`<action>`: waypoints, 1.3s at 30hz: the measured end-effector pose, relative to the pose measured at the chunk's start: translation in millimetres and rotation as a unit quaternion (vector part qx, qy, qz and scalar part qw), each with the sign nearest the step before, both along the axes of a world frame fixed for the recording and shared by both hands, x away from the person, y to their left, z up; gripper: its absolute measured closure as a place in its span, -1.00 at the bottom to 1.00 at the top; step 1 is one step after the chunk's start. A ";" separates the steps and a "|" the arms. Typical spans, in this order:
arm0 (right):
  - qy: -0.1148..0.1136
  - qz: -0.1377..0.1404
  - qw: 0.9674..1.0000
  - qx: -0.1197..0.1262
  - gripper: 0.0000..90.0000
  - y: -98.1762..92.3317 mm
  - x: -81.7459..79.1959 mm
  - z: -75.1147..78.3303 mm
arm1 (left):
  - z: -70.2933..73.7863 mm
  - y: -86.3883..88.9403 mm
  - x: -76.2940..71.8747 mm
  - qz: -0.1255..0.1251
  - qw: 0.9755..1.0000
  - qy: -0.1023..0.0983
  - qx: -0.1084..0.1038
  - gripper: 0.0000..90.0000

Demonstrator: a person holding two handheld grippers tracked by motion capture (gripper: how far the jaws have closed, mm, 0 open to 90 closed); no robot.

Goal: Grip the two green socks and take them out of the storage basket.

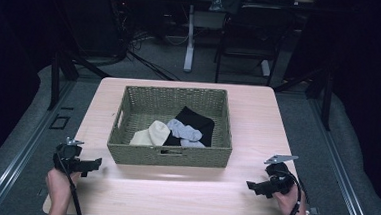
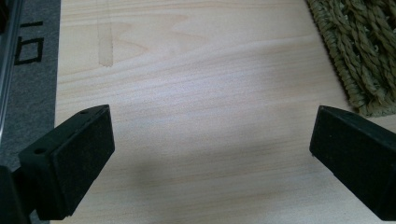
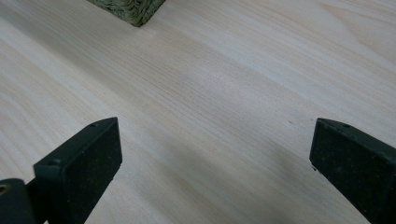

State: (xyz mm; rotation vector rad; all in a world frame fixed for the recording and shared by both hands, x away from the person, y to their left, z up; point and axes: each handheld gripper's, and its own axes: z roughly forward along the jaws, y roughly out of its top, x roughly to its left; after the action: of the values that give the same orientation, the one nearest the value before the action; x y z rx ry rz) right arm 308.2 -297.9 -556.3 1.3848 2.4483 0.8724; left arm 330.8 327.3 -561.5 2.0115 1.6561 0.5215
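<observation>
At the table's near corners, both grippers, left [image 1: 94, 164] and right [image 1: 252, 186], gape empty; reaching into the green woven rectangular basket [image 1: 168, 155] risks snagging its wicker rim.

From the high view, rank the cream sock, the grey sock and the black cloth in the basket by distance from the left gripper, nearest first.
1. cream sock: front left of the basket, closest to the left gripper.
2. grey sock: just right of the cream one, mid-basket.
3. black cloth: farthest, toward the basket's right and back.
</observation>
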 end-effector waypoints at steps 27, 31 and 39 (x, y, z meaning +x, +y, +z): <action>-0.001 0.007 1.000 -0.007 -0.96 2.4 -1.5 0.3 | 17.2 6.2 -2.8 0.011 0.999 -0.045 -0.003 -0.99; -0.002 0.006 1.000 -0.004 -0.96 2.3 -1.8 0.3 | 23.8 5.3 -3.5 0.010 0.999 -0.052 -0.013 -1.00; 0.000 0.006 1.000 -0.008 -0.96 1.2 -1.7 -0.5 | 41.8 3.2 -3.9 0.000 0.998 -0.066 -0.026 -1.00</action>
State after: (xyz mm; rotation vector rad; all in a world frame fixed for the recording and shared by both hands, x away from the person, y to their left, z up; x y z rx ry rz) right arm 306.6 -296.7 -556.8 1.3649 2.4615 0.8536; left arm 326.9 330.5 -519.7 1.8984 1.5755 0.5923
